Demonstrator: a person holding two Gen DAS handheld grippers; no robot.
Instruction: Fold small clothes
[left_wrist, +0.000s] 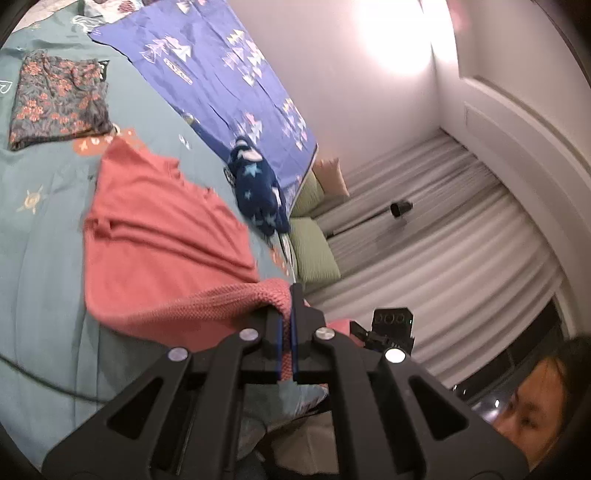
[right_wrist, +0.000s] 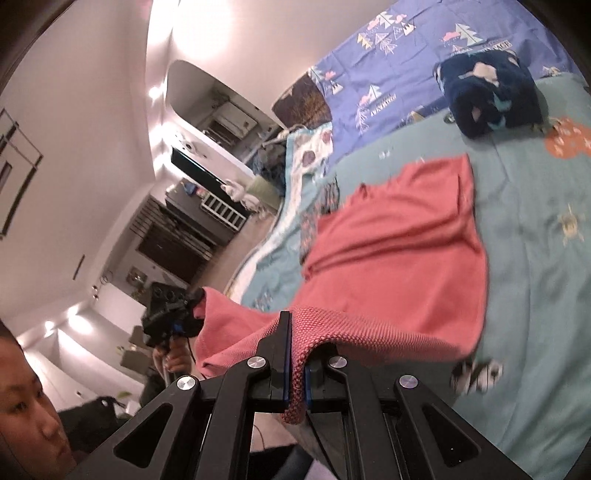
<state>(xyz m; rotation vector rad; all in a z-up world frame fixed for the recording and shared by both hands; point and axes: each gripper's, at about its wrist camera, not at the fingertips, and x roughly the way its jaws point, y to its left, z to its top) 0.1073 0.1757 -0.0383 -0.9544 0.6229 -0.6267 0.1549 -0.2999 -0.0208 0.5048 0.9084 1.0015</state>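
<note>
Pinched knit edge is sitting nearest each lens: the left hand-held gripper (left_wrist: 287, 317) is clamping one corner of the coral knit garment (left_wrist: 162, 236) between nearly closed fingers, and the right hand-held gripper (right_wrist: 295, 354) is gripping the other corner the same way. Most of the garment is lying spread on the teal bed (right_wrist: 535, 295), its near hem lifted off it. It is looking soft, light and limp, likely sagging between the two holds, so gripping the thicker hem corners is seeming wise. Folded floral shorts (left_wrist: 59, 99) and a navy star bundle (left_wrist: 258, 192) are lying apart from it.
</note>
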